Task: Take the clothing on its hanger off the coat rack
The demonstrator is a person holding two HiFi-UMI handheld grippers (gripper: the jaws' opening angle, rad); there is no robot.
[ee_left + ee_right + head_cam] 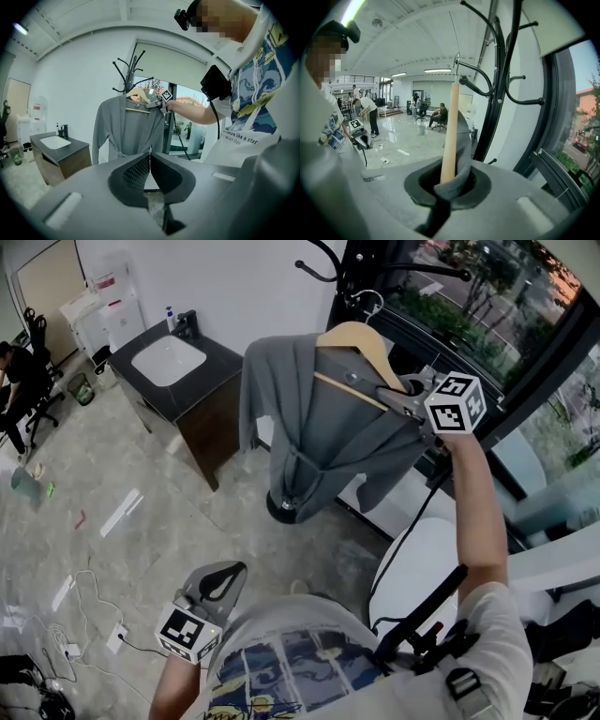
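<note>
Closest to the head camera, at six o'clock, was the person's patterned shirt [281,676]. Just beside it, at seven o'clock, the left gripper [225,577] hung low over the pale floor, pointing away from the body. Its own view showed the two jaws pressed together at the tips, with nothing between them. The person's right arm reached up toward two o'clock, where the right gripper [392,392] was clamped on one shoulder end of a wooden hanger [361,338], with a fold of the grey garment [319,437] pinched in alongside the wood. In the right gripper view, the pale wooden bar rose from between the jaws toward twelve o'clock, with grey cloth wrapped along its three o'clock side. The garment was draped over the hanger in the middle of the head view, sleeves hanging down and a belt tied at the waist. A black coat rack [502,70] stood just behind it, toward twelve and one o'clock, its curved arms spreading out. The hanger's metal hook [456,60] sat close against one of those arms; whether it rested on it could not be told. A dark vanity [220,357] with a white basin stood well apart at ten o'clock. A large window [525,324] filled the three o'clock side.
</note>
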